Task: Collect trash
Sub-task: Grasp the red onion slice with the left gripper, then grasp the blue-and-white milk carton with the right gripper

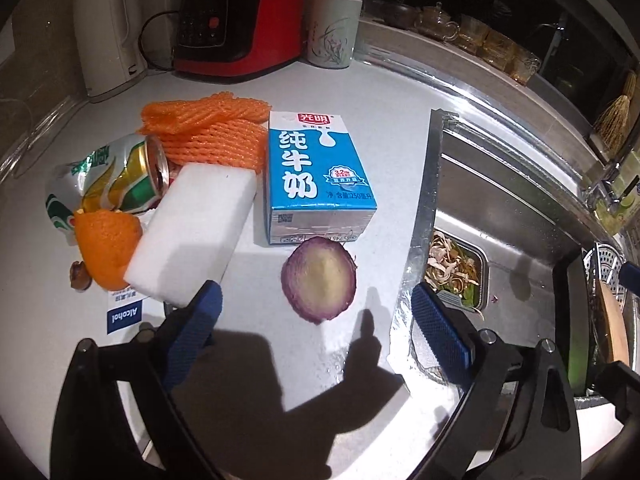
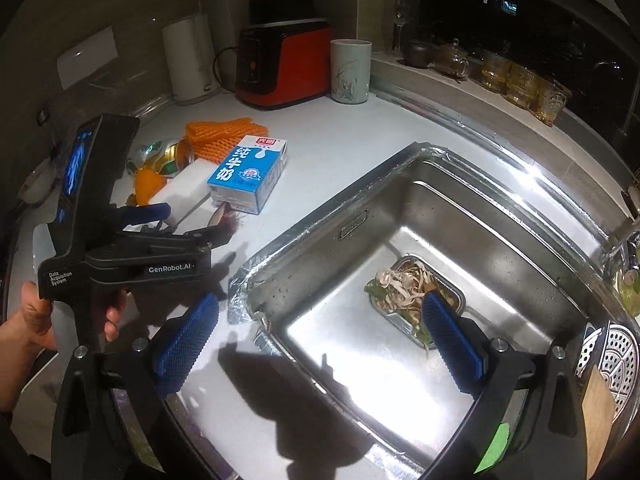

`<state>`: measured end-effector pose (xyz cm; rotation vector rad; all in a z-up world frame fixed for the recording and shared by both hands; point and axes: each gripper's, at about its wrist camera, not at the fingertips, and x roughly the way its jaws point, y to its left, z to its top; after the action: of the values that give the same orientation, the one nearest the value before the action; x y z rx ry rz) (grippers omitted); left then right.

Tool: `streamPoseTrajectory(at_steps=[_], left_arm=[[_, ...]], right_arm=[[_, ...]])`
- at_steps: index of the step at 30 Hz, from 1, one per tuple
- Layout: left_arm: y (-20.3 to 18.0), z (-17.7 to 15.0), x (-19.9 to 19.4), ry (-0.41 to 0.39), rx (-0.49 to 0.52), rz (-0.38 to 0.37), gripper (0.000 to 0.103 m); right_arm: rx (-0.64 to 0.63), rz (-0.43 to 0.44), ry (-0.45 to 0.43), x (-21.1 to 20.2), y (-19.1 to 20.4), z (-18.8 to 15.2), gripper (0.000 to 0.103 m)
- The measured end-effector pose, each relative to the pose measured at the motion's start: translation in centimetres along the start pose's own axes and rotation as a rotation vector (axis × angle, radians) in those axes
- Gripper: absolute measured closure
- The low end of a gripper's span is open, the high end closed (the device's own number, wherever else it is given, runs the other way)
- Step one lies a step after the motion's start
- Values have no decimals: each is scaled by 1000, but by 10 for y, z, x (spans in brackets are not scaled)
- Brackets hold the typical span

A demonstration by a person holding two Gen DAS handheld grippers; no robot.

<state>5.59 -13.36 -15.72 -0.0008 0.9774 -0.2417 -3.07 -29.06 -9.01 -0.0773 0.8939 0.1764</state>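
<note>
Here, left to right: crushed can, orange peel, foam block, milk carton and onion slice crowd the bench beside the sink. Left claw and right claw gape, empty. Risk: thin onion slice may slip the pads.

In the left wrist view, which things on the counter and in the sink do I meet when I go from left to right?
Crushed can → white foam block → milk carton → metal tray of food scraps in the sink. I leave out the orange peel, the orange net and the onion slice, because they overlap others in this order.
</note>
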Motion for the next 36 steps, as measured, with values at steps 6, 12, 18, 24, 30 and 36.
streamPoseTrajectory(at_steps=[6,12,18,24,30,36], left_arm=[[-2,4,28,63,-29,30,36],[-15,3,30,35,20,95,62],[-16,4,28,37,10,99,68],[-17,1,21,28,6,113,69],[-7,-4,-9,-15,-12,120,69],[14,-13,-48,-56,-47,139,69]], right_arm=[[-14,33,-1,13,-14,12,2],[-33,53,-11,19,-21,21,2],[-41,72,-19,21,-24,24,2],[-68,97,-17,28,-20,28,2],[-98,150,-4,62,-2,54,2],[-21,227,67,129,28,96,2]])
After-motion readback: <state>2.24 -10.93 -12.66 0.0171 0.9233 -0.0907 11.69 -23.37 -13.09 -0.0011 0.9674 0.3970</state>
